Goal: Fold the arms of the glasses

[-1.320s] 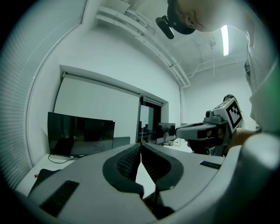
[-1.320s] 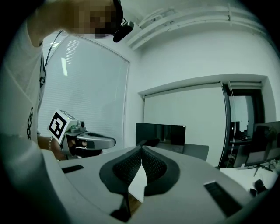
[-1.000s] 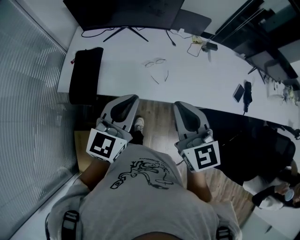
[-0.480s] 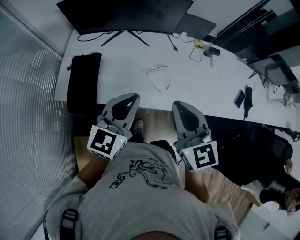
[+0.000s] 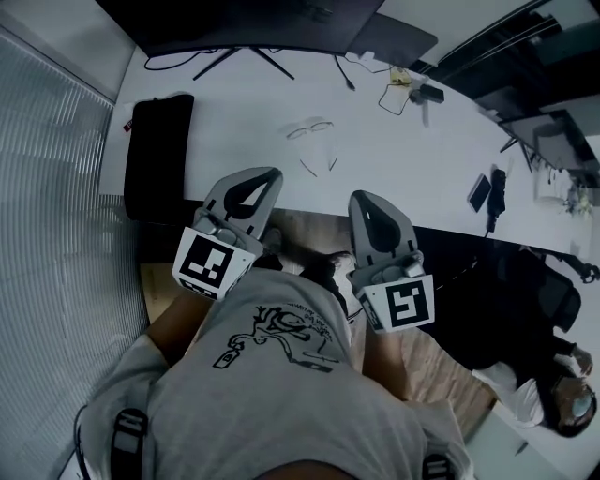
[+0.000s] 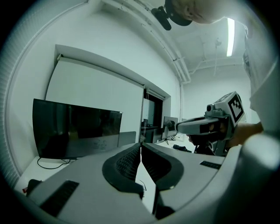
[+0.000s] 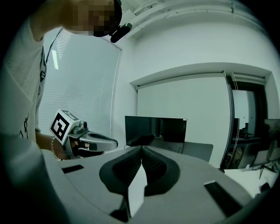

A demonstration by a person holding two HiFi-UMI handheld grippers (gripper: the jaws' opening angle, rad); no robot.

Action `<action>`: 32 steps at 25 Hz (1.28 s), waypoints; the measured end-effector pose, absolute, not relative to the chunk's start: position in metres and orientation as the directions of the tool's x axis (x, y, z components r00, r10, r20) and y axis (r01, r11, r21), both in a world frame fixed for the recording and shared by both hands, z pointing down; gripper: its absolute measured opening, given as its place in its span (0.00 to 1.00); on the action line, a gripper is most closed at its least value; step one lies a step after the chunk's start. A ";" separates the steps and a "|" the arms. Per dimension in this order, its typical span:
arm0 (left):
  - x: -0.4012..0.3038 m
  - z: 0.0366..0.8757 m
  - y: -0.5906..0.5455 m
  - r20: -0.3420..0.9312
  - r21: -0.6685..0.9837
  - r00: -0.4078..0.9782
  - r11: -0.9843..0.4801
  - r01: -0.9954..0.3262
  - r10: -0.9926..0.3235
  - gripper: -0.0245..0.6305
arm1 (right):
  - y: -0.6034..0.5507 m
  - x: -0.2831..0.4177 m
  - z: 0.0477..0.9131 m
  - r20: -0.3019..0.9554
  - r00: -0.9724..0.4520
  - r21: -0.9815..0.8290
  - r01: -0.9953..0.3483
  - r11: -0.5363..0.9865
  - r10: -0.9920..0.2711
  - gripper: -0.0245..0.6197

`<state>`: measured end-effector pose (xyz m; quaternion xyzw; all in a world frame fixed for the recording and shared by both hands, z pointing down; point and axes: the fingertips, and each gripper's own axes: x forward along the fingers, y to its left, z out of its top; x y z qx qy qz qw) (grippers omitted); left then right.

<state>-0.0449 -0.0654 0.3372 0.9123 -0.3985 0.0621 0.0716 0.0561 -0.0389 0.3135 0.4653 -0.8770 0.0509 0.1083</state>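
Note:
The thin wire-rimmed glasses (image 5: 312, 129) lie on the white table (image 5: 403, 159), lenses toward the monitor and both arms spread open toward me. My left gripper (image 5: 274, 173) hovers at the table's near edge, below and left of the glasses, jaws shut and empty. My right gripper (image 5: 357, 196) is just short of that edge, below and right of the glasses, also shut and empty. The left gripper view shows its jaws (image 6: 141, 145) meeting at the tip, with the right gripper (image 6: 203, 125) alongside. The right gripper view likewise shows closed jaws (image 7: 141, 148) and the left gripper (image 7: 89, 141).
A black pouch (image 5: 156, 155) lies at the table's left end. A dark monitor (image 5: 253, 21) stands at the back, with cables (image 5: 401, 92) and a phone (image 5: 479, 191) to the right. Wooden floor (image 5: 309, 239) shows below the table edge. A person sits at lower right (image 5: 553, 398).
Both grippers have moved forward and a little down toward the table's near edge, the left one now over it. The glasses have stayed put with arms open.

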 end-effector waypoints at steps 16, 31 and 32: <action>-0.036 0.428 -0.108 0.326 0.054 0.665 -0.689 -0.723 -0.672 0.14 | -0.071 0.089 0.399 0.321 -0.482 0.042 -0.852 0.521 -0.815 0.07; -0.028 0.539 -0.164 0.493 0.027 0.648 -0.734 -0.679 -0.581 0.15 | -0.116 0.109 0.513 0.475 -0.421 0.089 -0.851 0.518 -0.773 0.09; -0.026 0.546 -0.168 0.504 0.028 0.646 -0.736 -0.676 -0.573 0.15 | -0.120 0.111 0.521 0.487 -0.416 0.093 -0.849 0.519 -0.768 0.09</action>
